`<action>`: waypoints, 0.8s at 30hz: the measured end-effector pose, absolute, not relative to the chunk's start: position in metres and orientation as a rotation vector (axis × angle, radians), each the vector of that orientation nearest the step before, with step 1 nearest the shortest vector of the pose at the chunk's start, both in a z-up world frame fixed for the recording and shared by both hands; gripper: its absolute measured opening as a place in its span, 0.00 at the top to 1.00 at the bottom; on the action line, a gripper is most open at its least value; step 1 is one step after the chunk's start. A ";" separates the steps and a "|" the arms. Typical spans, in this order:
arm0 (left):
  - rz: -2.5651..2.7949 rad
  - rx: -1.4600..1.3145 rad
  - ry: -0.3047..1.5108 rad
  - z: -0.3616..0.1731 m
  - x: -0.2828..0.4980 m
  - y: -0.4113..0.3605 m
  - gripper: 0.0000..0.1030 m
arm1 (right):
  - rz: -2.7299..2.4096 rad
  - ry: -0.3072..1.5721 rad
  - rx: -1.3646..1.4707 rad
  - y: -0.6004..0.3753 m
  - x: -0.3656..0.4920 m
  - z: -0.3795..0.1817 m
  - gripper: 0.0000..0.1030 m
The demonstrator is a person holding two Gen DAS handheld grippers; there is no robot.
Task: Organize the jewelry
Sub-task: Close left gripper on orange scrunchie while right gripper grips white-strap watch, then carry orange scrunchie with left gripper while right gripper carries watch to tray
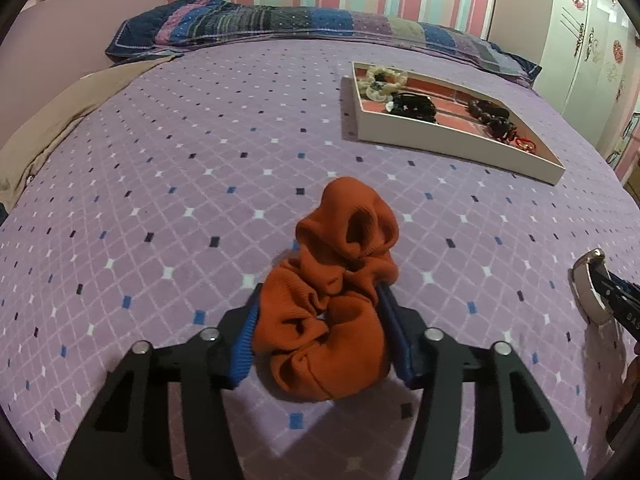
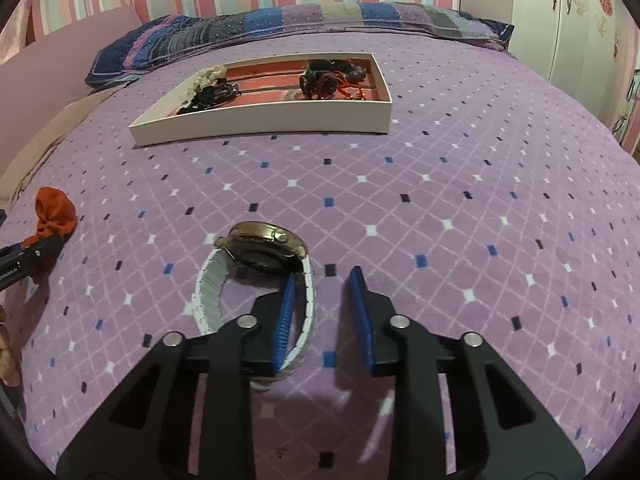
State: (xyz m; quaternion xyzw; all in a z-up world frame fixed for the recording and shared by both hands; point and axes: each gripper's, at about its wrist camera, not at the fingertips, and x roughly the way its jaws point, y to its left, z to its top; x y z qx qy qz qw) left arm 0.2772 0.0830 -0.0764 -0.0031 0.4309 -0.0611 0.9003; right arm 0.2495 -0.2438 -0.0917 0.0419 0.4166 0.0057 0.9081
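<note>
An orange scrunchie (image 1: 332, 320) lies on the purple bedspread between the blue pads of my left gripper (image 1: 319, 294), which press on both its sides. In the right wrist view a gold-cased watch (image 2: 260, 246) with a white band (image 2: 208, 292) rests on its side. My right gripper (image 2: 323, 277) straddles the band: the left finger sits inside the loop and the right finger outside, with a gap showing between the band and the right pad. A white tray (image 2: 260, 120) with a red floor lies farther back, holding a cream scrunchie, black hair ties and dark beads.
A patchwork pillow (image 1: 248, 20) lies along the head of the bed. A beige cloth (image 1: 60, 120) hangs at the left edge. A white wardrobe (image 2: 580, 20) stands to the right. The tray (image 1: 440, 136) sits far right in the left wrist view.
</note>
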 end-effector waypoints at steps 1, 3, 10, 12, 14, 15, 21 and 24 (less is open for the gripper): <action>-0.131 -0.006 0.891 -0.077 0.277 0.082 0.53 | 0.018 0.860 0.097 -0.245 0.250 -0.092 0.77; -0.136 -0.006 0.893 -0.077 0.277 0.082 0.56 | 0.026 0.861 0.112 -0.246 0.250 -0.091 0.81; -0.132 -0.031 0.898 -0.075 0.277 0.085 0.66 | 0.039 0.855 0.123 -0.244 0.249 -0.089 0.94; -0.126 -0.017 0.898 -0.074 0.276 0.082 0.67 | 0.042 0.853 0.124 -0.244 0.249 -0.089 0.94; -0.119 -0.007 0.896 -0.073 0.275 0.081 0.68 | 0.045 0.849 0.122 -0.243 0.249 -0.087 0.94; -0.118 -0.007 0.895 -0.073 0.275 0.080 0.68 | 0.046 0.848 0.118 -0.243 0.248 -0.087 0.94; -0.109 -0.001 0.887 -0.067 0.273 0.079 0.71 | 0.058 0.827 0.112 -0.242 0.248 -0.081 0.94; -0.110 -0.001 0.876 -0.062 0.273 0.078 0.71 | 0.066 0.814 0.123 -0.244 0.251 -0.078 0.94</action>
